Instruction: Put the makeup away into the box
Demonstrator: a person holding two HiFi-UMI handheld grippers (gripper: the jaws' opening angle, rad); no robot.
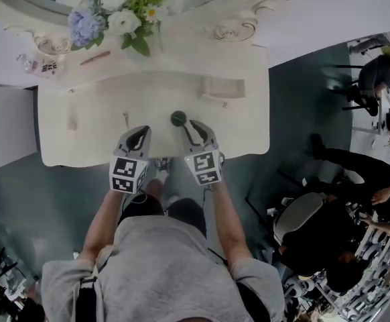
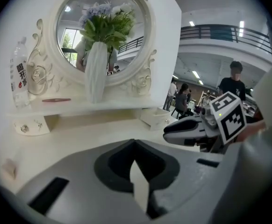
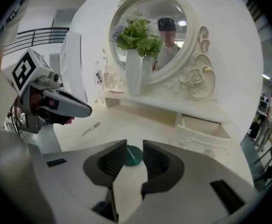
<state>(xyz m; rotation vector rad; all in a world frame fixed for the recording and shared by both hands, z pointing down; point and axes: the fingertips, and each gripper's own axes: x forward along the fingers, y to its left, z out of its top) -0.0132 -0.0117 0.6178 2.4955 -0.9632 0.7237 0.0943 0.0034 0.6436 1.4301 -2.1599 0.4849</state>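
Observation:
A dark green round compact [image 1: 178,118] lies on the white vanity table [image 1: 101,146], seen close ahead in the right gripper view [image 3: 135,156]. My right gripper [image 1: 193,125] [image 3: 134,144] hovers just before it, jaws open a little with nothing between the pads. To the left, my left gripper [image 1: 140,131] [image 2: 135,143] hangs over the front of the table, shut and empty. A thin silver makeup pen [image 1: 125,119] [image 3: 90,128] lies just beyond it. The small open drawer box [image 1: 223,87] [image 3: 206,125] sits at the back right under the mirror shelf.
A vase of flowers [image 1: 121,12] and an oval mirror [image 2: 103,31] stand at the back. On the shelf are a red pencil [image 1: 96,58] and a water bottle [image 2: 19,73]. A small beige item [image 1: 72,117] lies at the table's left. People sit at the right [image 1: 376,72].

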